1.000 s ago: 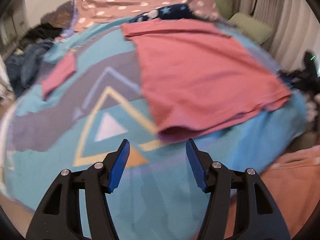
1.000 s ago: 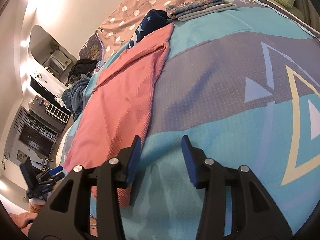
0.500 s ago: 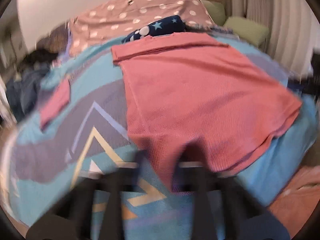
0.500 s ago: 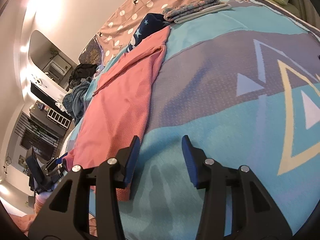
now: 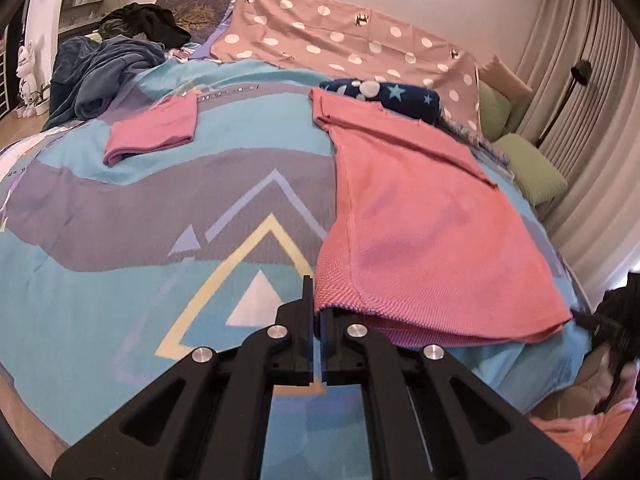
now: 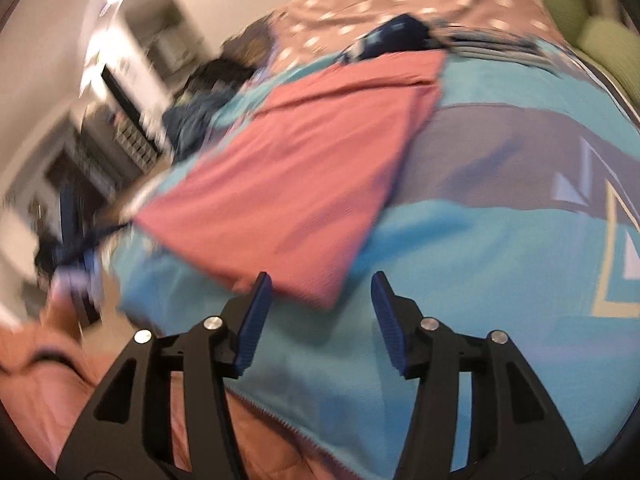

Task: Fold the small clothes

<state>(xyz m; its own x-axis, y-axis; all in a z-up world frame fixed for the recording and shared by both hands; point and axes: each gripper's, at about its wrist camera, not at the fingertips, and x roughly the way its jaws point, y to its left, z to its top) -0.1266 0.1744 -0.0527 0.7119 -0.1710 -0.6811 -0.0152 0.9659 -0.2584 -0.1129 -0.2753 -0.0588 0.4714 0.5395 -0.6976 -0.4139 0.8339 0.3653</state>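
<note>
Through my left camera, my left gripper (image 5: pixel 318 312) is pinched tight on the near hem corner of the pink shirt (image 5: pixel 424 232), its jaws pressed together with the knit edge caught between them. The shirt lies flat on the right part of the blue blanket (image 5: pixel 120 264), stretching away from me toward a navy cloth with stars (image 5: pixel 384 94) that its far end touches. A smaller folded pink piece (image 5: pixel 154 132) sits well apart on the left of the blanket. Behind it are a heap of dark clothes (image 5: pixel 104 68) and a spotted brown sheet (image 5: pixel 348 52); green cushions (image 5: pixel 532 168) lie at the right edge.

Through my right camera, which is blurred, my right gripper (image 6: pixel 320 312) hangs with its jaws spread wide and nothing between them, just above the blanket (image 6: pixel 460 248). The shirt (image 6: pixel 312 176) has its near corner just ahead of the blue fingertips (image 6: pixel 256 316), not touching them.
</note>
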